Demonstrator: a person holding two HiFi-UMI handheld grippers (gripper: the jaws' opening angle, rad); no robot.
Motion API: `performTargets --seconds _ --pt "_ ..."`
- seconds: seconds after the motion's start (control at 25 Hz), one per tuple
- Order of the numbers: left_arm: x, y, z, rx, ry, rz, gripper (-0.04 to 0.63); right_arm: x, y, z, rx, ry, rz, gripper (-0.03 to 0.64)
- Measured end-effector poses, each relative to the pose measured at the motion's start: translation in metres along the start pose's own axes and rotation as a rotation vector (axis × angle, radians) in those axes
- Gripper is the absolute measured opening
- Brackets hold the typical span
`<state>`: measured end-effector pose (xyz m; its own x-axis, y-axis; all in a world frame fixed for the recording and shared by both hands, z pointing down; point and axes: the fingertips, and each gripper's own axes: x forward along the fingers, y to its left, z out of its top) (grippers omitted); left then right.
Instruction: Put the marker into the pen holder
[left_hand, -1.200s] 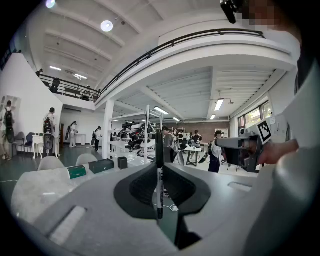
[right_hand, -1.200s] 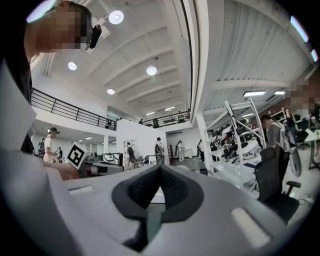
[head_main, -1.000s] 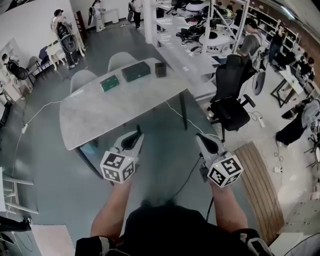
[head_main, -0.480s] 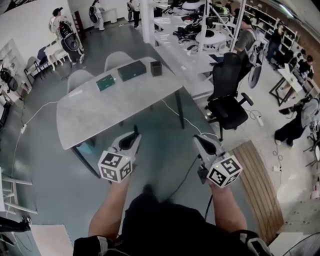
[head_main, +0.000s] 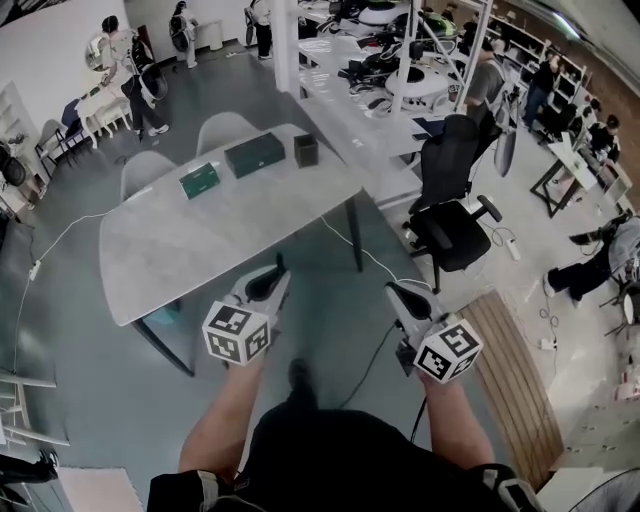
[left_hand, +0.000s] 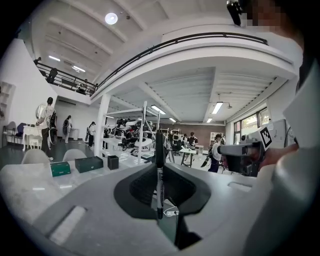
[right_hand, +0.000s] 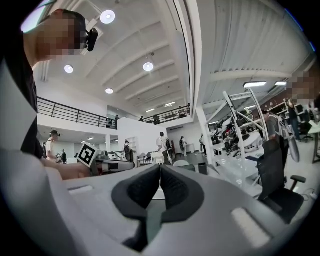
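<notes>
Head view: a person stood facing the table (head_main: 200, 240), a gripper in each hand, both held low in front of the body, short of the table's near edge.
Left gripper (head_main: 268, 283): jaws clamped on the marker (left_hand: 159, 180), which stood upright between the pads, dark end up.
Right gripper (head_main: 404, 294): jaws shut together, nothing between them.
Marker location: in the Left gripper, well apart from the pen holder.
Pen holder (head_main: 306, 150): black, square, upright, near the table's far edge.
Dark green box (head_main: 254, 155): flat on the table, near the pen holder, on its left.
Small green box (head_main: 199, 180): flat on the table, further left, apart from the dark one.
White chairs (head_main: 225, 127): two, at the table's far side.
Office chair (head_main: 455, 215): black, on the floor to the right of the table.
</notes>
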<state>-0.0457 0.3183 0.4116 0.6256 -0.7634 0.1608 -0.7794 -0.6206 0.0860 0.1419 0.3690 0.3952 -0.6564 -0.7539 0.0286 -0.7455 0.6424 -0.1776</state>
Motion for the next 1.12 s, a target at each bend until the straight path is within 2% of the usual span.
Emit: performTargets --seconds 0.32,0.48,0.6,0.76,1.12 --pt "0.073 0.102 0.018 0.003 0.003 -0.023 0.046 0.121 -0.051 0.001 -0.001 0.054 -0.018 0.025" --pt "0.104 0.150 0.031 0.030 -0.004 -0.051 0.046 0.184 -0.067 -0.004 0.015 0.090 -0.010 0.026" --pt "0.124 0.177 0.030 0.057 0.023 -0.080 0.046 0.221 -0.071 -0.002 0.017 0.098 -0.005 0.026" --pt "0.139 0.203 0.024 0.059 0.045 -0.102 0.046 0.247 -0.073 0.000 0.015 0.101 -0.009 0.026" --pt "0.158 0.245 0.007 0.004 0.085 -0.070 0.046 0.282 -0.099 -0.008 0.047 0.114 -0.009 0.026"
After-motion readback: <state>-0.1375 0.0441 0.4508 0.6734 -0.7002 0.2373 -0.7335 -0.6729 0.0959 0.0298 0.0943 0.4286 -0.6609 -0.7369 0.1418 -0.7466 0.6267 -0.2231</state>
